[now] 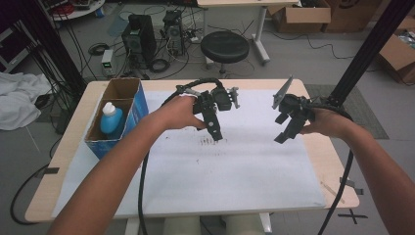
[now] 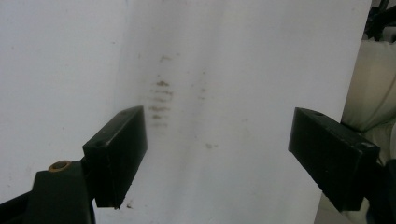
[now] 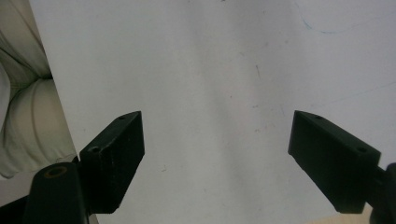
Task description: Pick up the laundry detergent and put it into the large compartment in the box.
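My left gripper (image 1: pixel 214 128) hangs at the centre of the high view, jaws spread wide with nothing between them; in the left gripper view the two black pads (image 2: pixel 119 151) stand far apart over the white sheet (image 2: pixel 243 56), pointing down at a patch of faint dark smudges (image 2: pixel 160 100); my right gripper (image 1: pixel 288 128) hovers right of centre, likewise gaping and empty, its pads (image 3: pixel 114 156) well apart above bare paper in the right gripper view.

The nearest thing worth taking is the blue bottle (image 1: pixel 111 119); it stands upright, white cap on top, inside the open cardboard box (image 1: pixel 139 105) at the left edge of the table (image 1: pixel 73 127), in the compartment nearer me; its long axis runs vertical.

From my left fingers it lies off toward the left of the frame, with the box wall between; my right hand is well apart from it, across the sheet; so I judge the left is the nearer one, and a reach would have to come over the box rim and down onto the bottle from above, not in from the side.
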`<state>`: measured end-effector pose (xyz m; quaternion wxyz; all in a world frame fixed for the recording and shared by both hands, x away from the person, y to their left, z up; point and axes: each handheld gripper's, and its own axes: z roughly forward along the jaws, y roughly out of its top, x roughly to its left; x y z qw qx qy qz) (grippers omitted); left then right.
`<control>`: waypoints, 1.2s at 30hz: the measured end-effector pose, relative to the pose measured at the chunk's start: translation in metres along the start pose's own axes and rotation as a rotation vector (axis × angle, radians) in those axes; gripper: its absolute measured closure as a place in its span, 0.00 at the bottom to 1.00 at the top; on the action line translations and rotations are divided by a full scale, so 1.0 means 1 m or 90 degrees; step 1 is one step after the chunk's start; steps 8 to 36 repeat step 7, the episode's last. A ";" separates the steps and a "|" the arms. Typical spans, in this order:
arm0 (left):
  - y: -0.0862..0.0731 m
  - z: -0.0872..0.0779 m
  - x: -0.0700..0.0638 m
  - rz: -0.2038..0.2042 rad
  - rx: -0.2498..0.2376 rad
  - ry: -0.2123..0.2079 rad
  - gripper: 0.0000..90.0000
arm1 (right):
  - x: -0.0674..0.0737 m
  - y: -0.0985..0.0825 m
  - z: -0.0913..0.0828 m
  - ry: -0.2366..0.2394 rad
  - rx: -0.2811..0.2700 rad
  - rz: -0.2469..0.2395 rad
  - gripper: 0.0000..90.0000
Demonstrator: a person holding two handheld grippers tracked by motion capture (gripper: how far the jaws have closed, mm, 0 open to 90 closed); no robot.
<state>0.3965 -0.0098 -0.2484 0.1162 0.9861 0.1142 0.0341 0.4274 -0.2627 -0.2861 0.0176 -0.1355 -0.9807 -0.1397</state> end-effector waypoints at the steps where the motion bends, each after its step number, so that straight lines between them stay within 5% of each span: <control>1: 0.000 0.000 0.000 0.000 0.001 0.000 0.22 | 0.000 0.000 0.000 -0.001 -0.001 -0.003 0.20; 36: -0.001 0.000 0.000 -0.002 0.002 0.000 0.23 | 0.000 0.001 0.000 0.000 -0.001 -0.003 0.20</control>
